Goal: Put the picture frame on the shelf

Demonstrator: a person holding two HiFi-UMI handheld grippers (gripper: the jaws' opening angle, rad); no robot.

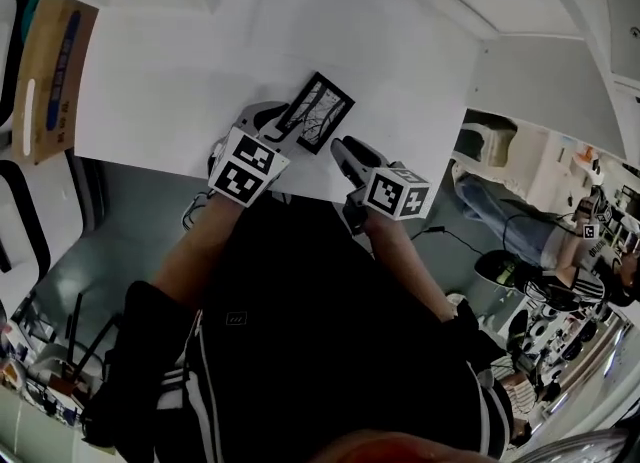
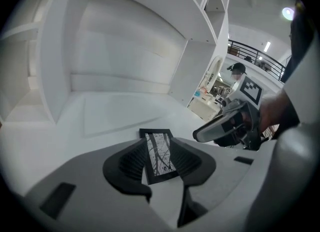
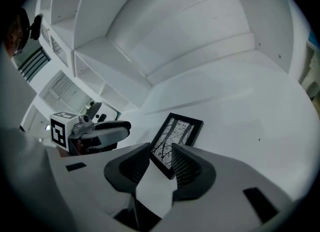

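Observation:
The picture frame (image 1: 318,111), black-edged with a print of bare branches, lies flat on the white shelf board (image 1: 180,71). My left gripper (image 1: 278,123) hovers at the frame's near left corner with its jaws apart. In the left gripper view the frame (image 2: 159,152) shows in the gap between the pads of the left gripper (image 2: 160,165), and nothing presses on it. My right gripper (image 1: 345,151) is just off the frame's near right end, open as well. In the right gripper view the frame (image 3: 177,135) lies ahead of the right gripper (image 3: 159,165), partly behind the right pad.
A cardboard box (image 1: 48,66) stands at the shelf's left end. White uprights and upper compartments (image 2: 200,20) rise behind the board. The board's front edge (image 1: 150,163) runs just before the grippers. A person (image 1: 560,251) and cluttered benches are at the far right.

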